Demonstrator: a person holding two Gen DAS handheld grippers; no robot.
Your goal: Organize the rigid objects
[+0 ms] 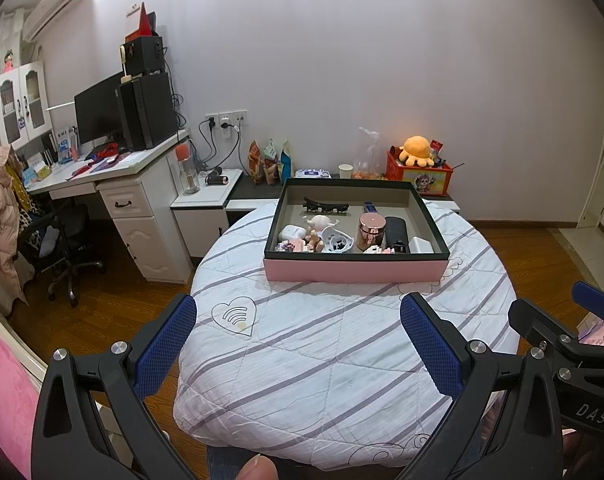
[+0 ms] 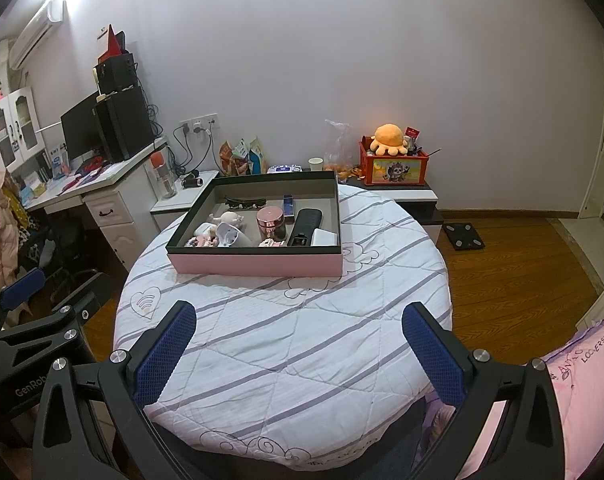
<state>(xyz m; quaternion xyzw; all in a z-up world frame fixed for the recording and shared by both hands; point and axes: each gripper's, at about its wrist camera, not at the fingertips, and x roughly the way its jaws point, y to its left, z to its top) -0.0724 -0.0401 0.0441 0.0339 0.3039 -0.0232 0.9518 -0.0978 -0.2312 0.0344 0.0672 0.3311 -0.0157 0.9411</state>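
Blue-padded left gripper (image 1: 298,344): jaws spread wide, nothing between them, held over the near part of the table; a fingertip (image 1: 257,468) shows at the bottom edge.
Table (image 1: 302,360): round, covered by a white quilted cloth with grey stripes and a heart outline (image 1: 235,314) at near left.
Box (image 1: 356,270): pink-sided, black-rimmed, shallow, open top; sits on the far half of the table, well apart from both grippers.
Box contents, left to right: white earbud case (image 1: 292,233); small pink block figures (image 1: 292,246); pale figurine (image 1: 321,223); white curved item (image 1: 336,240); rose-gold lidded jar (image 1: 371,231); black oblong case (image 1: 396,232); white block (image 1: 420,245) in the near right corner. A black hair clip (image 1: 325,205) lies along the far side.
Right gripper (image 2: 298,346): blue pads spread wide, empty, held over the near edge of the table, just right of the left gripper.
Far right: orange plush (image 2: 390,139) atop a red box (image 2: 394,170) against the wall.
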